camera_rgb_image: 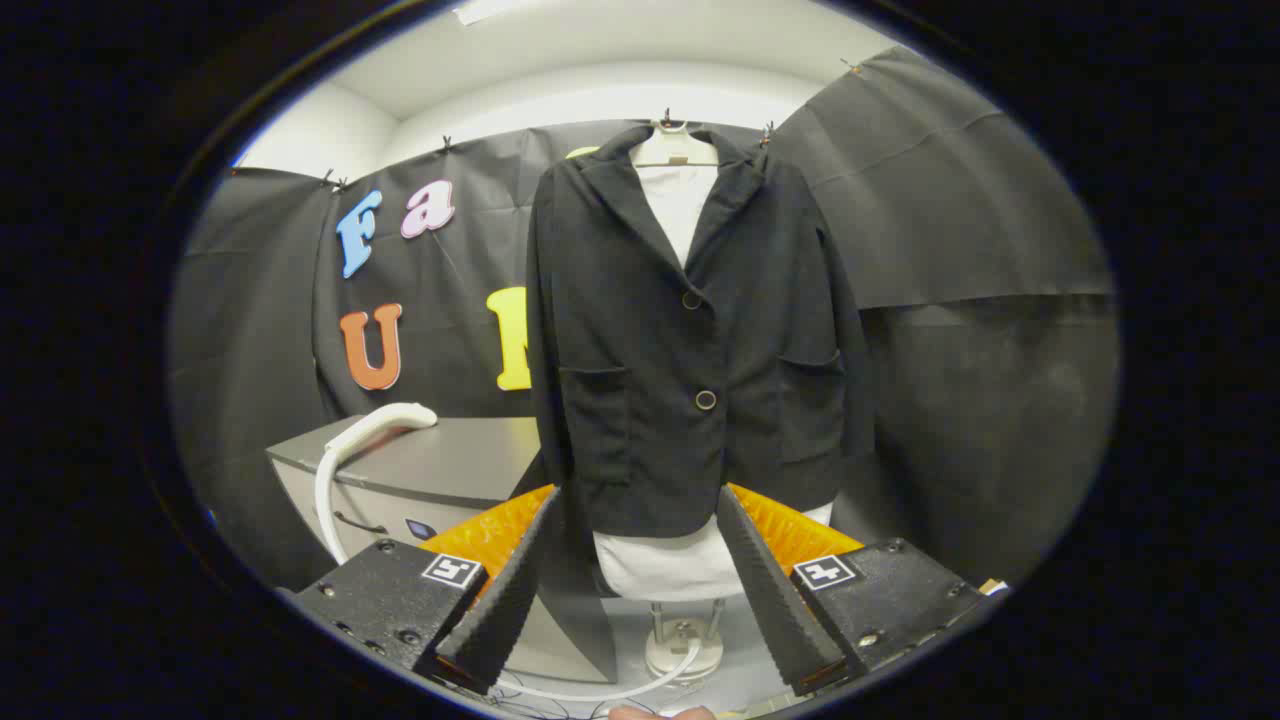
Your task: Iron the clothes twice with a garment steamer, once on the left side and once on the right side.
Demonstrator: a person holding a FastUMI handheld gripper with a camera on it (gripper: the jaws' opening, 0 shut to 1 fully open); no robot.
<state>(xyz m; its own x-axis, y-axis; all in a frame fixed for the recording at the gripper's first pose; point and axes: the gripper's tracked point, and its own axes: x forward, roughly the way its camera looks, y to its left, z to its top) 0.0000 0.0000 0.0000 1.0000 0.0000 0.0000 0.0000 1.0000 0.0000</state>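
My gripper (636, 590) has its fingers spread apart, nothing between them, jacket (690, 340) hanging straight ahead on a hanger (675, 150) over a stand (684, 645). Steamer head (385, 420) lies on a cabinet (440, 465) left of the jacket, its hose (325, 500) dropping down the cabinet's left side.

The claw (640, 590) is seen from its own camera, held level and pointed forward. Its two fingers (505, 600) are spread wide apart, and nothing is gripped or touched by either one. Both fingers are angled slightly inward toward their tips, and their ridged inner faces are turned toward each other. A square marker is carried on the housing behind each finger. A small part of a hand (660, 712) is glimpsed just below the claw.
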